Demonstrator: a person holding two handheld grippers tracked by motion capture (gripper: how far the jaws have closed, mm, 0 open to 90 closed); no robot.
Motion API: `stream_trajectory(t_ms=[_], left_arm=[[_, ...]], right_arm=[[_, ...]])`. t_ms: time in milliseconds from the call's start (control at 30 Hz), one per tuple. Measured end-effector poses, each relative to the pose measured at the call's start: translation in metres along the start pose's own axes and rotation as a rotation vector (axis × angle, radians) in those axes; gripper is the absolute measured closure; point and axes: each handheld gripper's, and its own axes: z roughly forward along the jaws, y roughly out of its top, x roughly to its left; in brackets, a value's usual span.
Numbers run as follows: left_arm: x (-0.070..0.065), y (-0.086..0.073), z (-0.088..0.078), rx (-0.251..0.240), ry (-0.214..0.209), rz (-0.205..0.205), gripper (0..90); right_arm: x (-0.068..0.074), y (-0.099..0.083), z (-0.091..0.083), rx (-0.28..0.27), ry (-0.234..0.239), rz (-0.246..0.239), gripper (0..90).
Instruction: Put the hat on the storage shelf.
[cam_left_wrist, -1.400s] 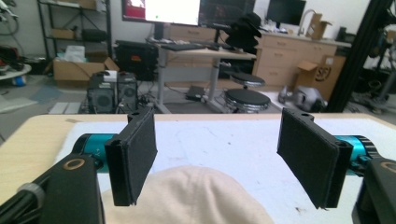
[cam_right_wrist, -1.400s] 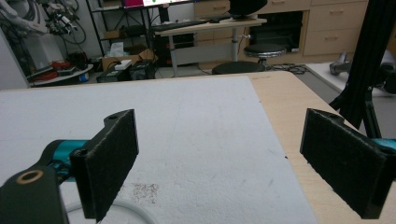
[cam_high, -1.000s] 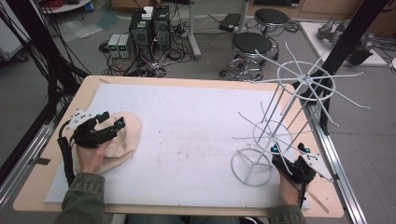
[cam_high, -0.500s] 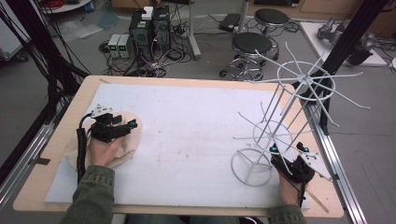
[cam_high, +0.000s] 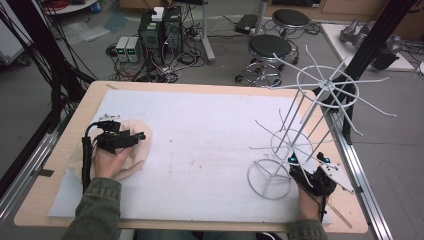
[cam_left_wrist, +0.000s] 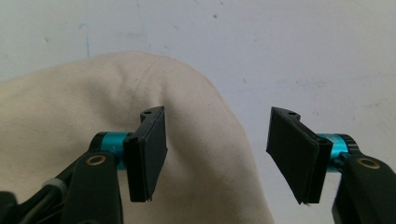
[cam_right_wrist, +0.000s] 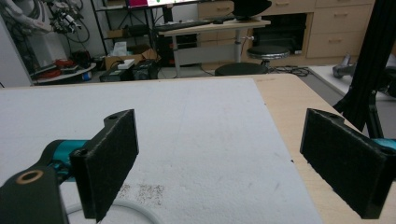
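A cream cloth lies bunched on the left of the white mat. My left gripper hovers low over it, pointing right. In the left gripper view the cloth runs under the left pad, while the right pad stands over bare mat. The cloth's rounded edge sits between the jaws, untouched. These jaws have just been closing, and the left gripper is open. My right gripper rests beside the base ring of a white wire rack. The right gripper is wide open, nothing between its pads.
The rack's arms spread over the table's right edge. A black frame post rises behind it. Stools and electronics with cables stand on the floor beyond the table.
My left gripper has shifted right and slightly down across the cloth, covering more of it. The right gripper and the rack have stayed still.
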Motion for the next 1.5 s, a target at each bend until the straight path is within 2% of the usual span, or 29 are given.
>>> stream_trajectory(t_ms=[67,200,300,367,500,567,633,733,967,1100,1133,1200,1267,1300,1333,1400,1433,1467,1500], left_arm=[[-0.002,-0.001,0.005,0.025,-0.01,-0.01,40.5],[-0.009,-0.006,0.013,0.048,0.031,0.042,41.1],[-0.01,-0.011,0.016,0.01,0.047,0.021,40.4],[-0.008,-0.013,0.015,0.006,0.046,0.005,42.4],[-0.006,-0.015,0.014,0.02,0.047,-0.013,46.1],[-0.006,-0.019,0.016,0.061,0.059,-0.024,45.9],[-0.009,-0.02,0.018,0.086,0.066,-0.01,44.6],[-0.01,-0.021,0.021,0.095,0.067,-0.011,41.8],[-0.011,-0.026,0.028,0.092,0.098,0.014,41.5],[-0.009,-0.027,0.028,0.084,0.091,0.003,44.0],[-0.008,-0.028,0.027,0.076,0.09,-0.009,45.7],[-0.009,-0.029,0.027,0.063,0.091,-0.007,47.9],[-0.009,-0.03,0.027,0.05,0.083,-0.014,55.7],[-0.01,-0.032,0.025,0.016,0.064,-0.041,62.2],[-0.01,-0.032,0.025,0.016,0.064,-0.041,65.6],[-0.009,-0.03,0.022,-0.023,0.012,-0.083,74.9],[-0.009,-0.03,0.021,-0.032,0.005,-0.076,78.9],[-0.01,-0.031,0.021,-0.035,0.012,-0.055,79.8],[-0.01,-0.031,0.021,-0.035,0.012,-0.055,80.0]], right_arm=[[-0.001,0.0,0.0,0.006,0.001,0.0,10.5],[0.0,0.0,0.0,0.003,0.003,0.0,10.5],[0.0,0.0,0.0,0.004,0.0,0.001,10.5],[-0.001,0.0,0.0,0.004,0.002,-0.003,10.5],[0.0,0.0,0.0,0.003,0.005,-0.001,10.5],[-0.001,0.0,0.0,0.006,0.001,-0.001,10.5],[0.0,0.0,0.0,0.007,0.002,0.001,10.5],[0.0,0.0,0.0,0.006,0.001,-0.003,10.5],[0.001,0.0,0.0,0.002,0.0,0.002,10.5],[0.0,0.0,0.0,0.005,0.002,-0.002,10.5],[0.0,0.0,0.0,0.007,0.003,-0.005,10.5],[0.001,0.0,0.0,0.005,0.002,-0.002,10.5],[0.001,0.0,0.0,0.006,0.003,-0.001,10.5],[0.001,0.0,0.0,0.001,0.004,0.005,10.5],[0.001,0.0,0.0,0.001,0.004,0.005,10.5],[0.001,0.0,-0.001,0.0,0.009,0.004,10.5],[0.0,0.0,0.0,-0.002,0.011,0.004,10.5],[0.0,0.0,-0.001,-0.001,0.011,0.003,10.5],[0.0,0.0,-0.001,-0.003,0.01,0.009,10.5]])
